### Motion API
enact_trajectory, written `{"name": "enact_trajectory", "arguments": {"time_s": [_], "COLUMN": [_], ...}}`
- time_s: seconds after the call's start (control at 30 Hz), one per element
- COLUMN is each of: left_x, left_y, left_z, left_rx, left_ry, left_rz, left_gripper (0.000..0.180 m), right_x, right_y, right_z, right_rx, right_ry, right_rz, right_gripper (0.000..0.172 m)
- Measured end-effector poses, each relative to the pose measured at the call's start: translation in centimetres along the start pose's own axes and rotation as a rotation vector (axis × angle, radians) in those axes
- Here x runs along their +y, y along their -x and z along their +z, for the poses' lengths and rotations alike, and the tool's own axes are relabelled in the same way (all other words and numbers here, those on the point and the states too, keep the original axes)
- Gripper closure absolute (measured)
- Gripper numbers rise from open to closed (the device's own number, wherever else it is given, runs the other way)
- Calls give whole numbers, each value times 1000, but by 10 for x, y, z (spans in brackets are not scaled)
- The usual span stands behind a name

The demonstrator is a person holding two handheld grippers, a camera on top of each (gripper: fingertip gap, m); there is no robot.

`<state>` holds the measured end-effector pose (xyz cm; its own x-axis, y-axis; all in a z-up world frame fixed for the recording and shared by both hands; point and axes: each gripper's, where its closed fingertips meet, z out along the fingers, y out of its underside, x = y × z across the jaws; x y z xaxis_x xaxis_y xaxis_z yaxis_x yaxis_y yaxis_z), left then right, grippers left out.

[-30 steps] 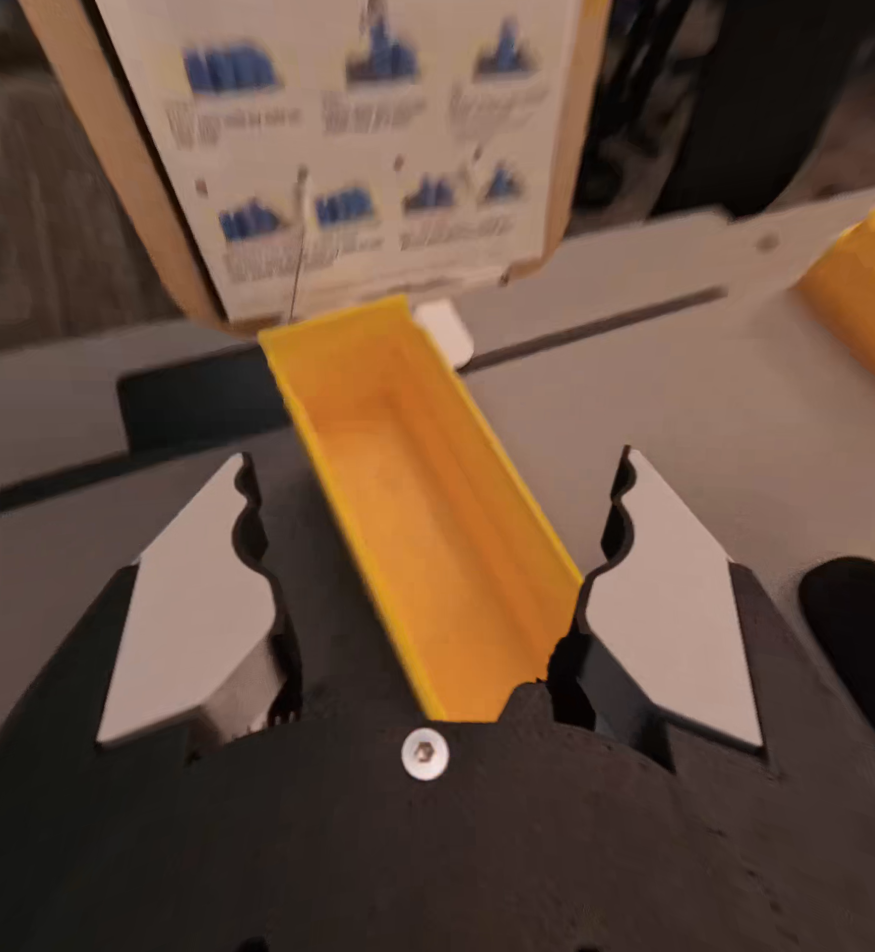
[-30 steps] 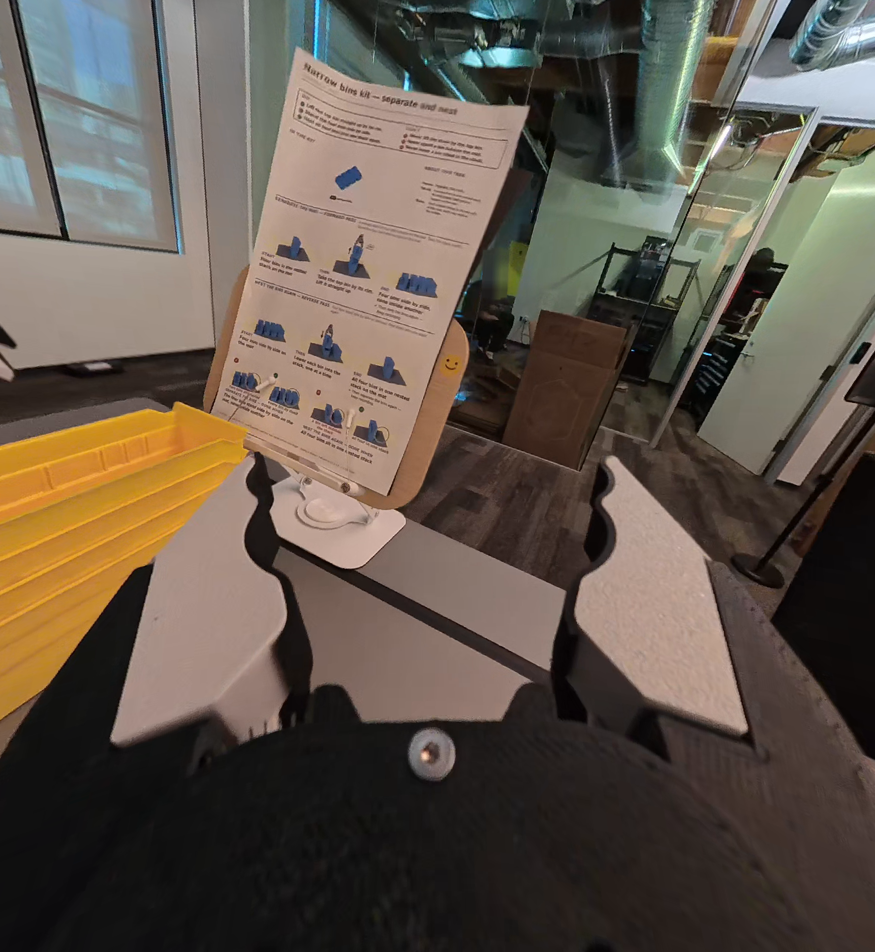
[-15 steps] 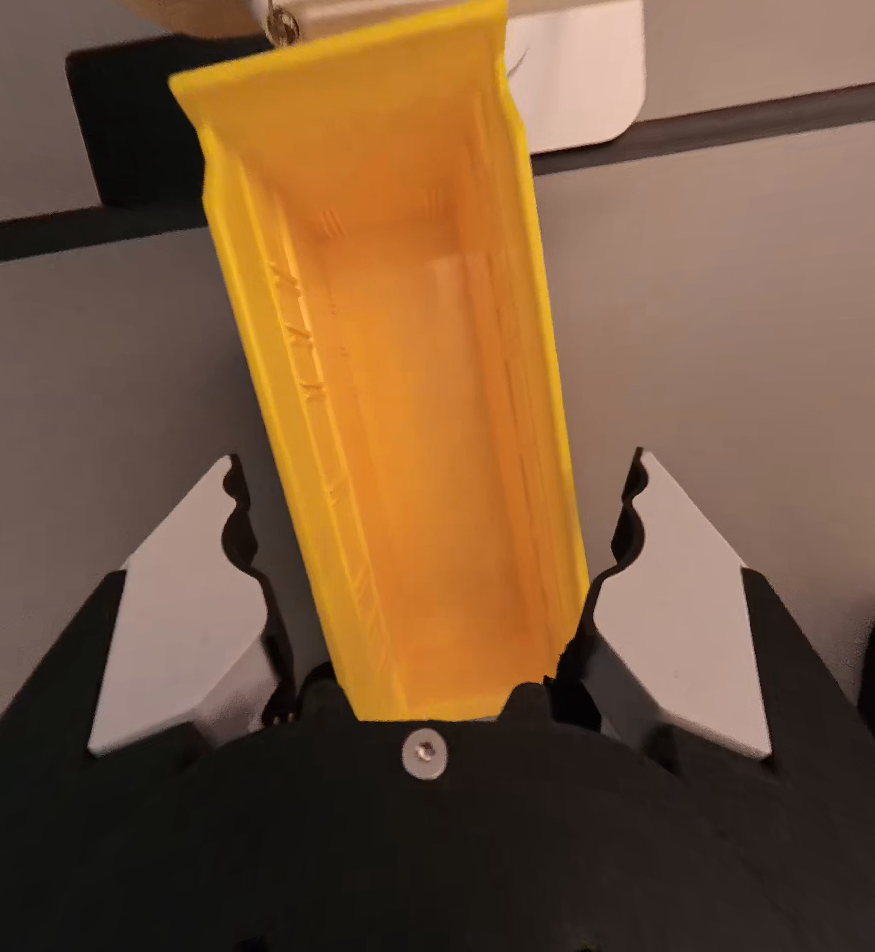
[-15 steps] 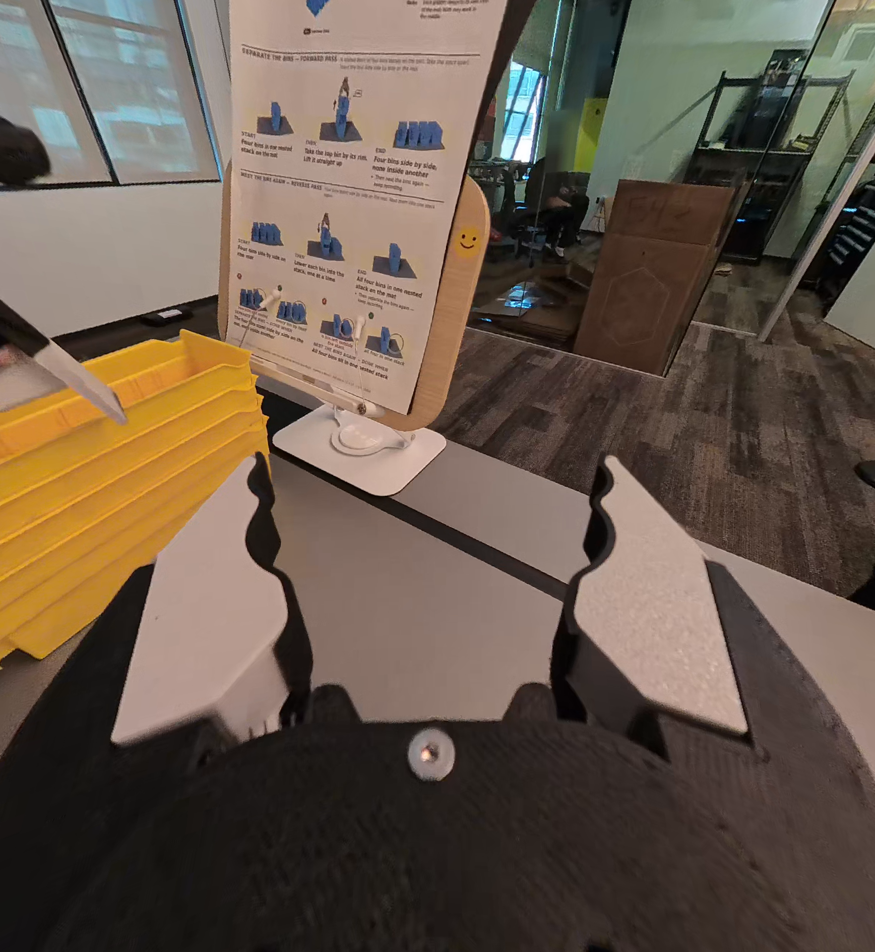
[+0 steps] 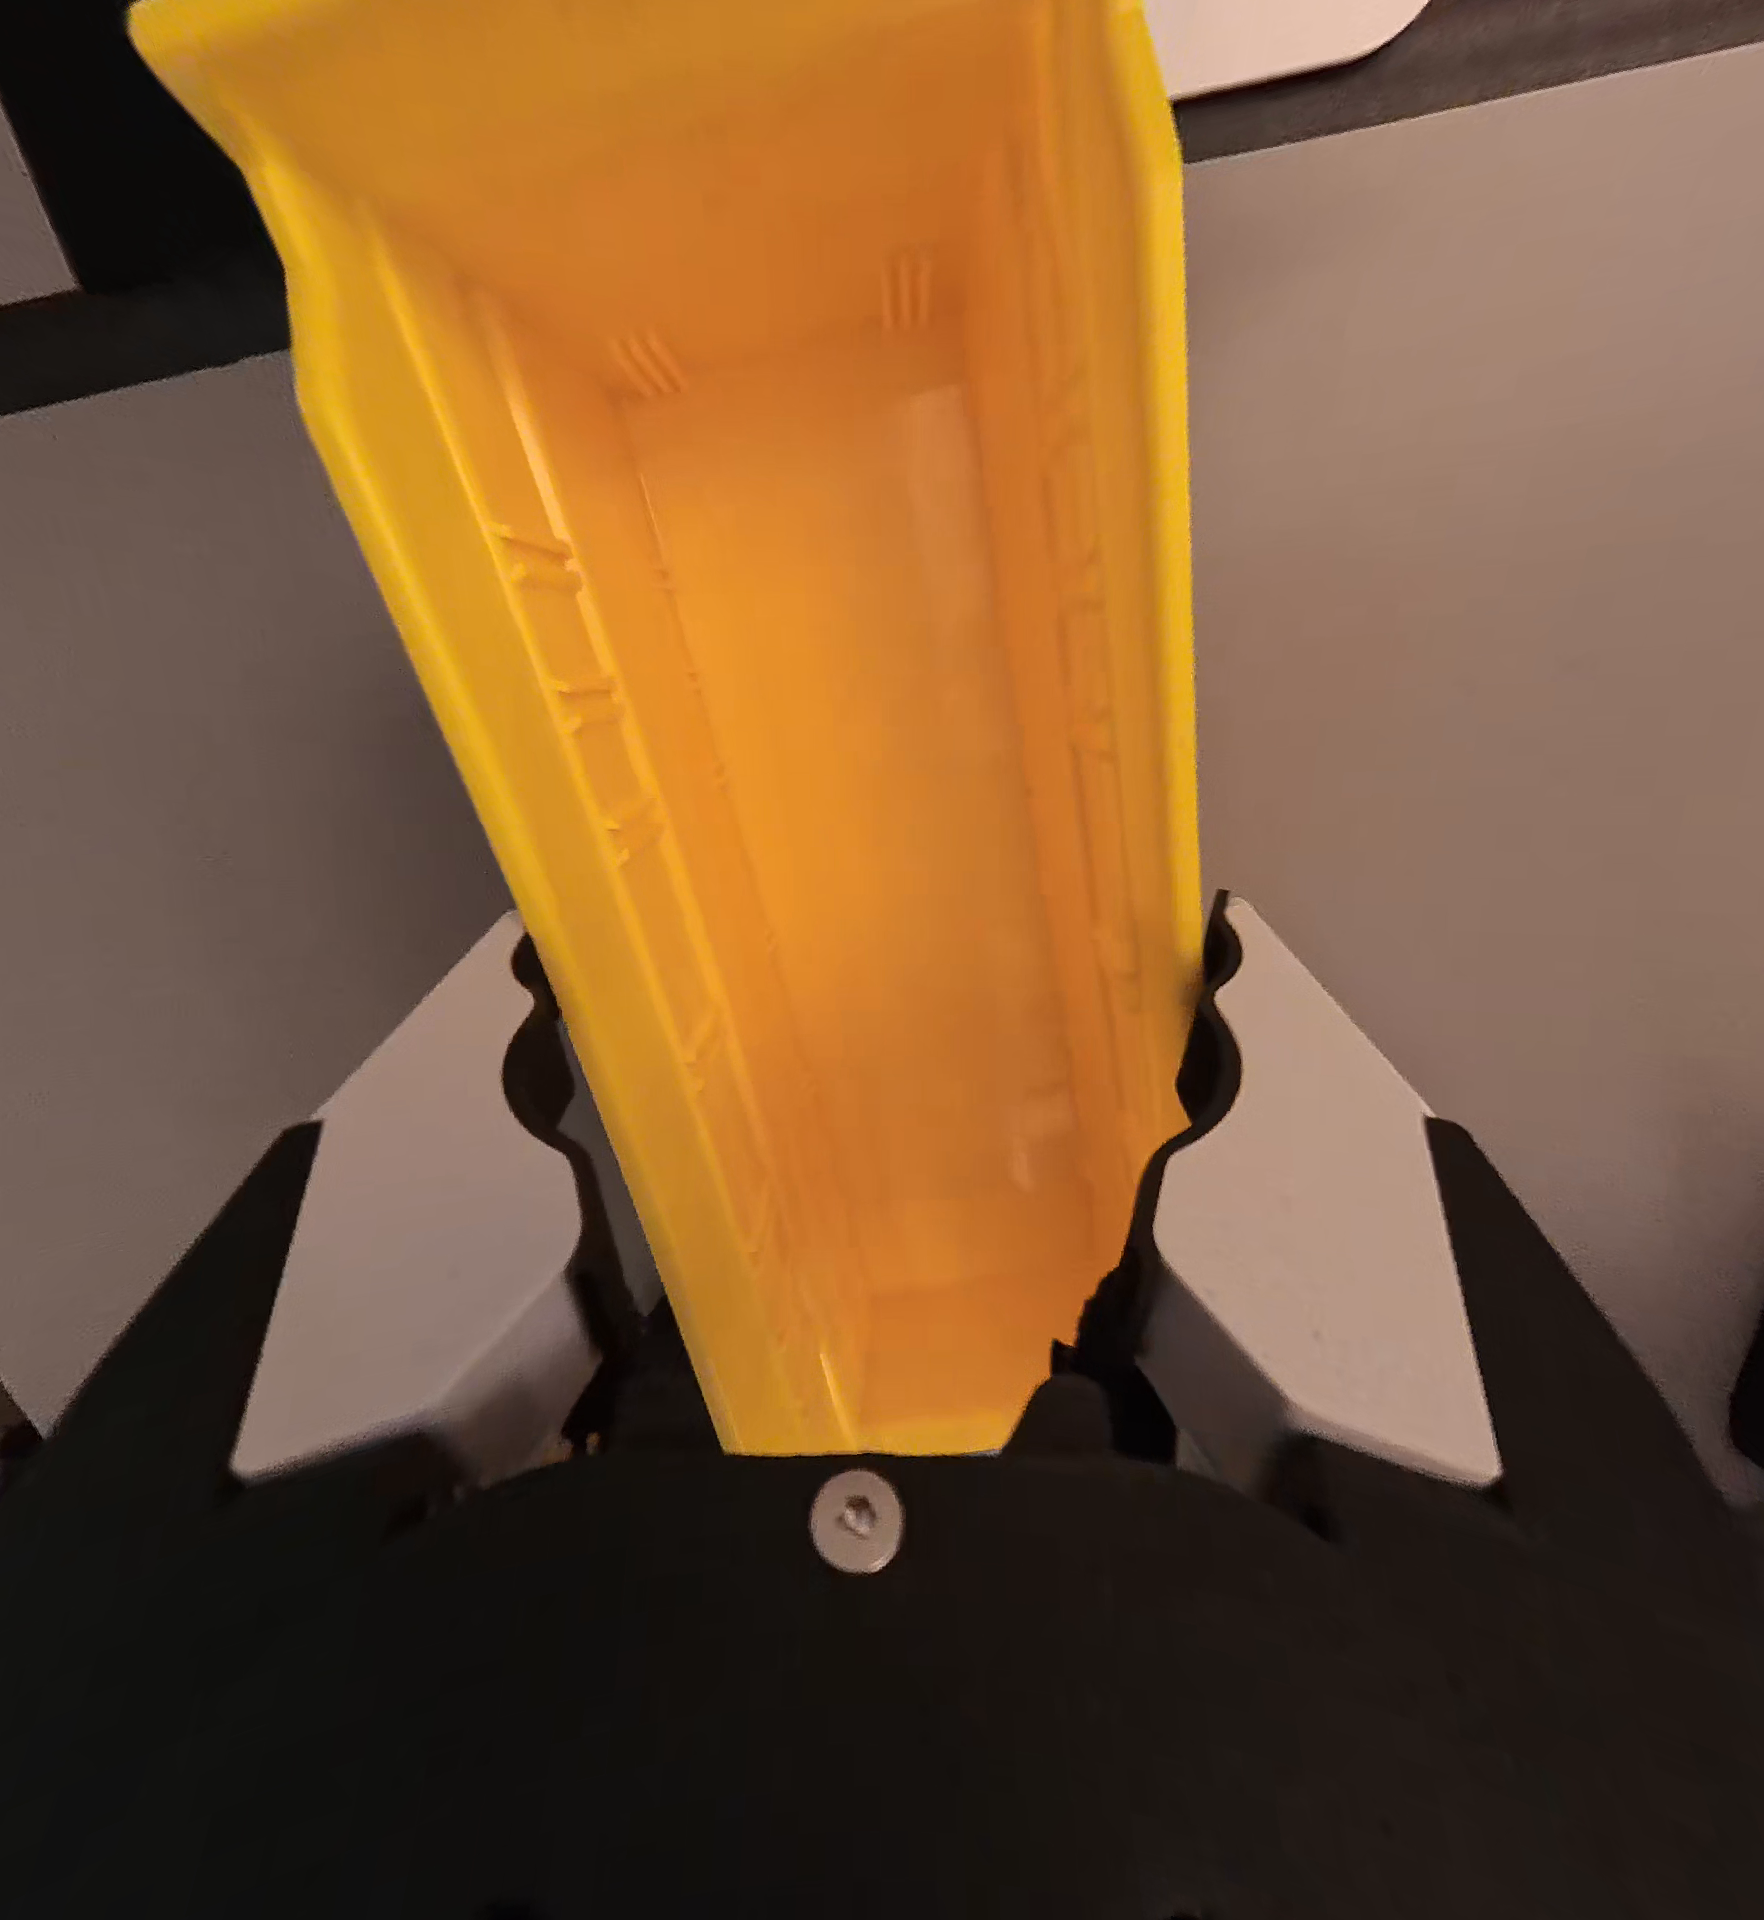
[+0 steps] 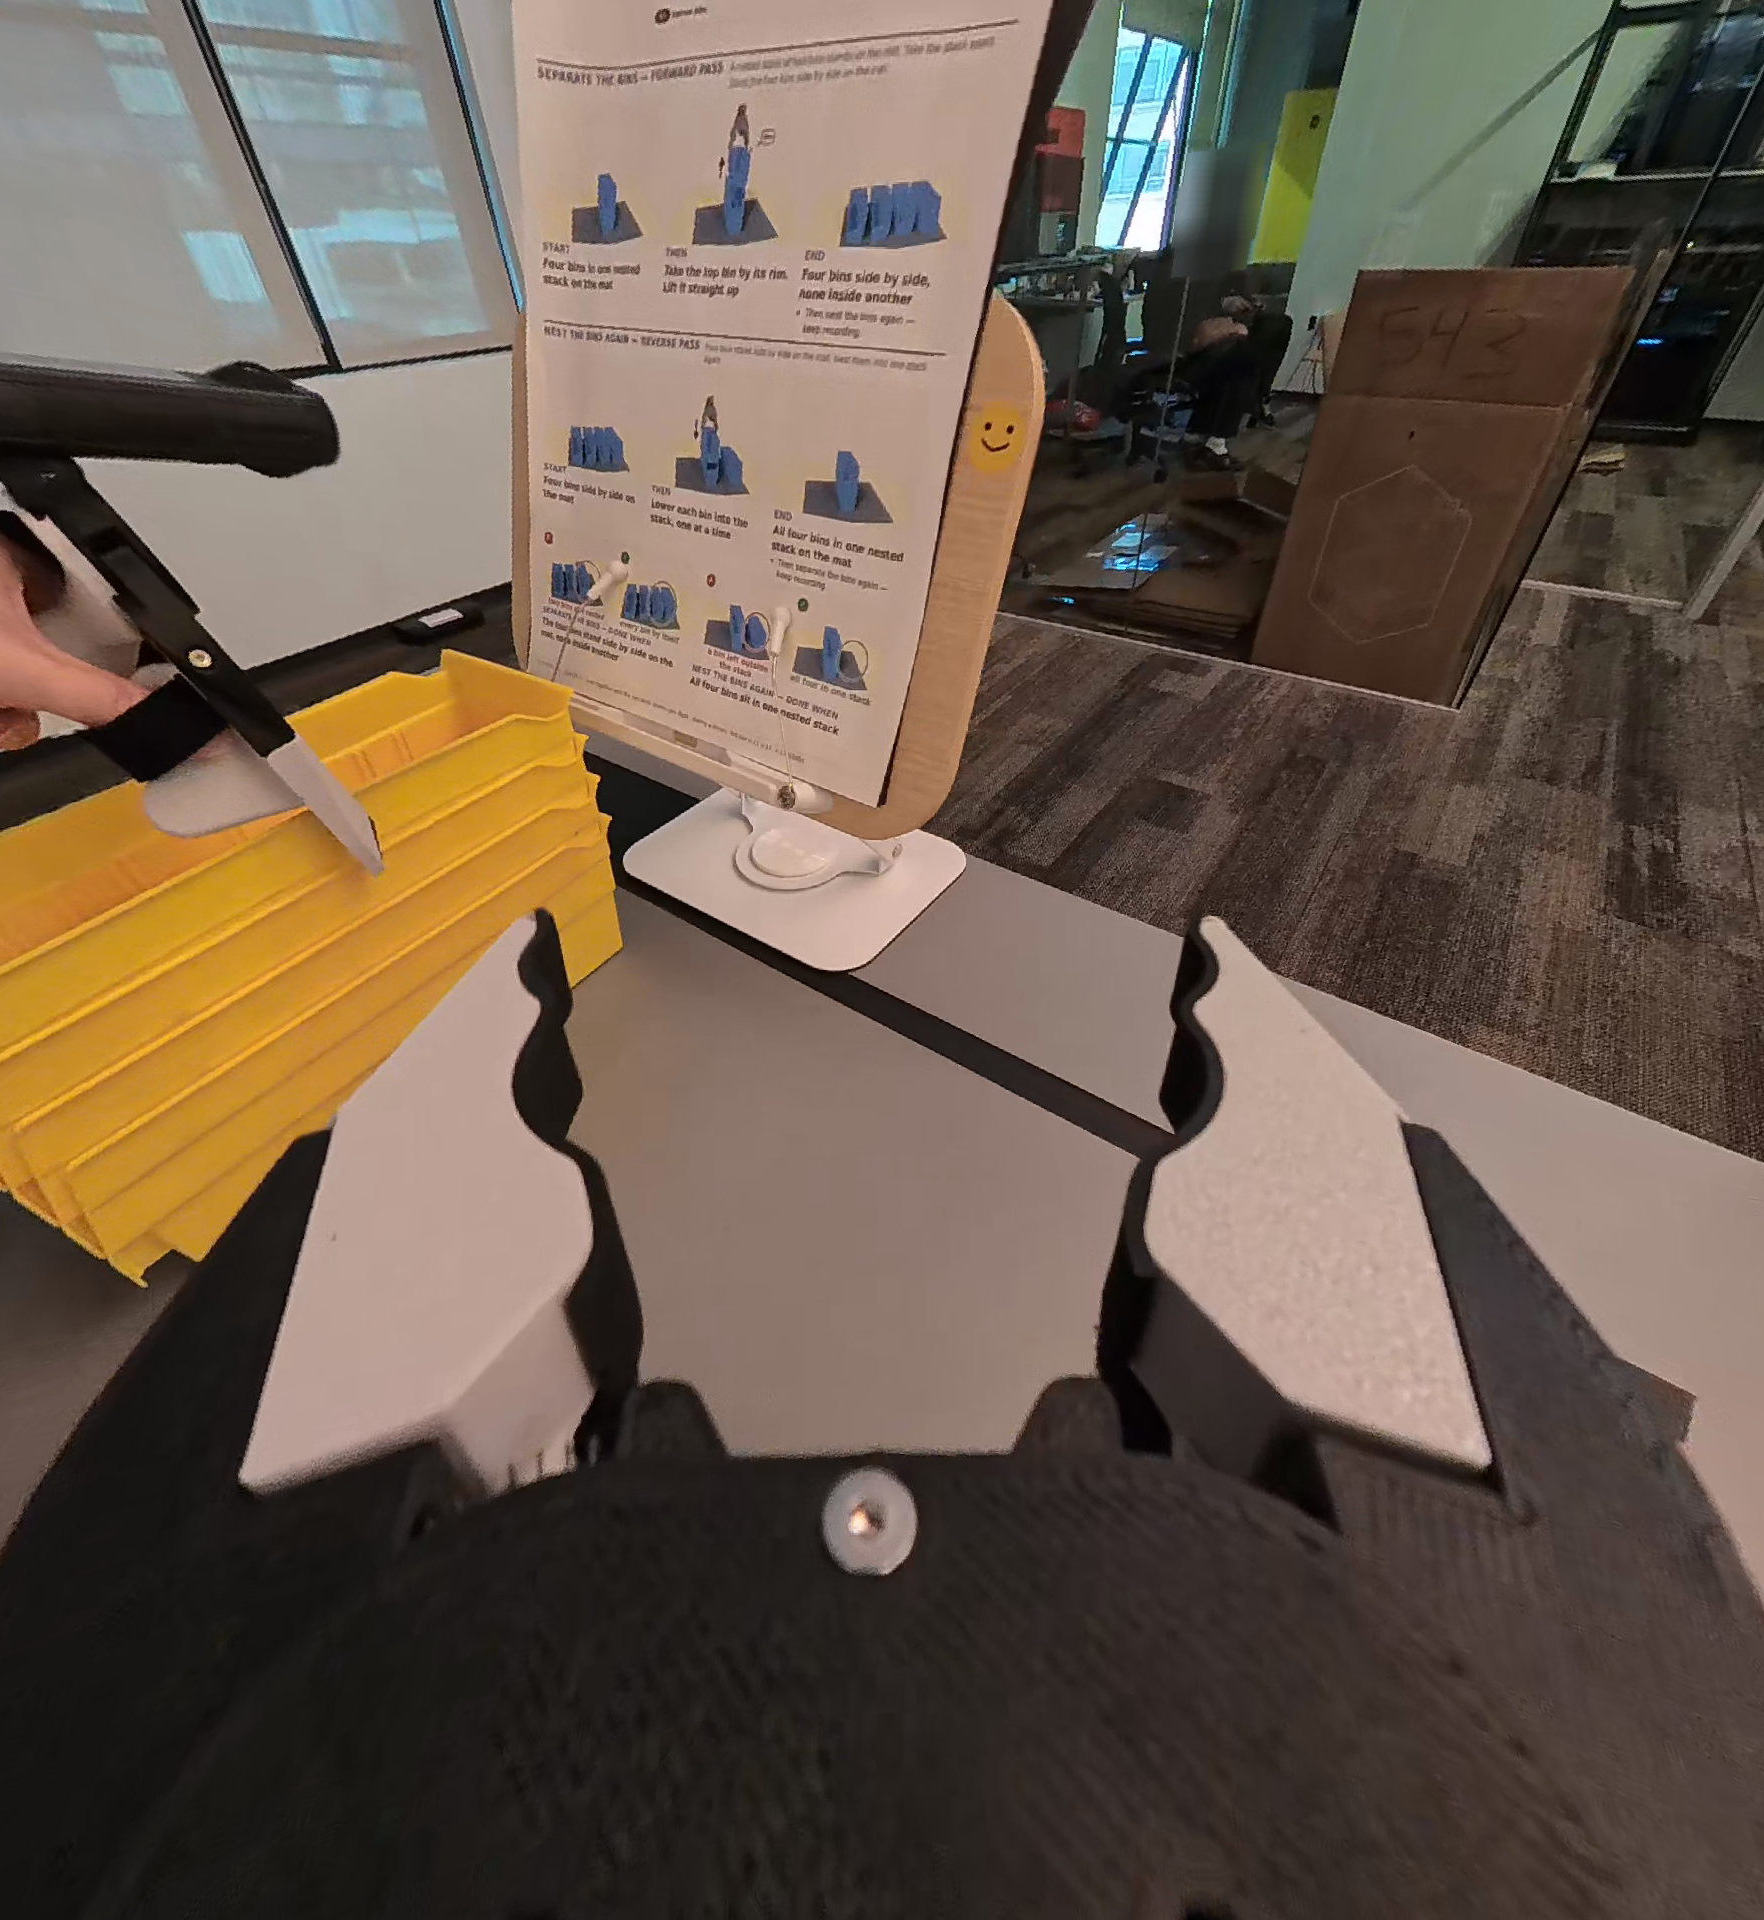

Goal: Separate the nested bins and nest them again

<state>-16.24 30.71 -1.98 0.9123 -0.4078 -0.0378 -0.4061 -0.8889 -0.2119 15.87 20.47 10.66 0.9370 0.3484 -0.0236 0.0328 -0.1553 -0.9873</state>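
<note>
Left wrist view: the left gripper (image 5: pixel 873 1023) is clamping both pads on the top bin of the stack of nested yellow plastic bins (image 5: pixel 816 727), which is sitting on the grey table (image 5: pixel 1480 623).
Right wrist view: the right gripper (image 6: pixel 867 1039) is hovering with its jaws apart and bare over the table, right of the stack; a white-based stand holding a printed sheet (image 6: pixel 753 416) is standing behind.

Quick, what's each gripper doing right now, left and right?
Left gripper: closed around the top yellow bin of the stack, fingers against its two long sides.
Right gripper: open, holding nothing, only the grey table between its fingers.
</note>
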Motion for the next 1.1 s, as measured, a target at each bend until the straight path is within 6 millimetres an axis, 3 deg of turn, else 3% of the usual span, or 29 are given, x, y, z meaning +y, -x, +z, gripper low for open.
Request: {"name": "enact_trajectory", "arguments": {"time_s": [0.4, 0.8, 1.1], "left_x": [7, 6, 2], "left_y": [-11, -12, -11], "left_z": [-3, -6, -25], "left_rx": [-13, -14, -5], "left_ry": [102, 93, 92], "left_rz": [45, 34, 31], "left_gripper": [66, 65, 65], "right_x": [11, 21, 26], "right_y": [8, 8, 10], "right_z": [11, 19, 24], "right_rx": [-17, -11, -4], "right_ry": [54, 90, 118], "right_rz": [-24, -30, -53], "right_gripper": [57, 58, 58]}}
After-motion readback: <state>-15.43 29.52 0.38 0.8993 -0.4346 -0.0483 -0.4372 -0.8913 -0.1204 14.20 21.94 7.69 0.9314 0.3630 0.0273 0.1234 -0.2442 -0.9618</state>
